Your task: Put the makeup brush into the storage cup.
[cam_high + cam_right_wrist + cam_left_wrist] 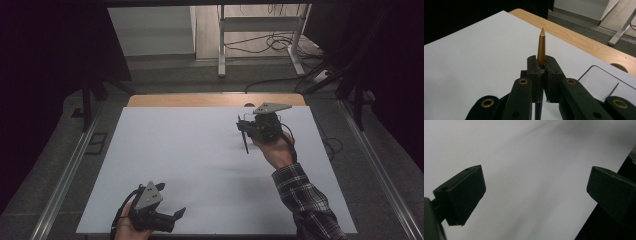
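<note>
My right gripper [243,127] hovers over the far right part of the white sheet [200,165], held by a hand in a plaid sleeve. It is shut on a slim pen [245,143], whose dark shaft hangs down toward the sheet. In the right gripper view the jaws [541,71] pinch the pen just below its gold pointed tip [541,45], which sticks out beyond them. My left gripper [171,200] rests at the near left edge of the sheet. Its jaws [536,190] stand wide apart with only bare white surface between them.
The white sheet covers most of a wooden table, whose far edge [215,100] shows as a tan strip. Behind the table stand a metal desk frame [220,50] and loose cables [280,45] on the floor. Dark drapes flank both sides.
</note>
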{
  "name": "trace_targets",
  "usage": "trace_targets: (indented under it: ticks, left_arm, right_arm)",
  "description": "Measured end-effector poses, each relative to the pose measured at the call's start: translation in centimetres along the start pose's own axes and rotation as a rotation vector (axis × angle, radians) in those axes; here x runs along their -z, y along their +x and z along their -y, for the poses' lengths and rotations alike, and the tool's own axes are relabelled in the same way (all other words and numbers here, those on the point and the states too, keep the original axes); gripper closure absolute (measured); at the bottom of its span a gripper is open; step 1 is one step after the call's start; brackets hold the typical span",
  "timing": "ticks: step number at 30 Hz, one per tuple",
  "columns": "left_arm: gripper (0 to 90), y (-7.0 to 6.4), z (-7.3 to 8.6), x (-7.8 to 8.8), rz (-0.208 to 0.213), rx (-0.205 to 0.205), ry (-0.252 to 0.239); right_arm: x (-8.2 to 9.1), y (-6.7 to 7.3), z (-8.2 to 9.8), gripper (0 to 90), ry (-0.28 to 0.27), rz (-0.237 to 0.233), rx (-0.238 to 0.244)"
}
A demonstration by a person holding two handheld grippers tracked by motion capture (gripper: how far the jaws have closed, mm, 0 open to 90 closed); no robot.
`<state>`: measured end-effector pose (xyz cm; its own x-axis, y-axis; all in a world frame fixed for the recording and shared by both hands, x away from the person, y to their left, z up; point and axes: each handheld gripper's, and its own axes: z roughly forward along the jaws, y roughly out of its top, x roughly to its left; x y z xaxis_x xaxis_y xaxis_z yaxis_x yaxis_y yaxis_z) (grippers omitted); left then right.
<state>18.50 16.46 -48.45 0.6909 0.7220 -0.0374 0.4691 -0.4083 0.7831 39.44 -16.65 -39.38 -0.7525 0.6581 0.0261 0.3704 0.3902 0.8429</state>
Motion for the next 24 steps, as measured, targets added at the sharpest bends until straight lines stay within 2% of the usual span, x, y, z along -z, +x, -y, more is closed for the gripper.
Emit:
trace_targets:
  ticks: [13, 24]
  left_arm:
    - [2.4, 0.0, 0.0, 0.0, -0.006, -0.003, 0.007]
    - [1.2, 0.2, 0.2, 0.0, -0.014, 0.009, 0.010]
  right_arm:
    - [-0.6, -2.0, -1.0, 83.2, 0.036, 0.046, -0.007]
    - [-1.5, -3.1, -2.0, 83.2, 0.065, 0.065, -0.014]
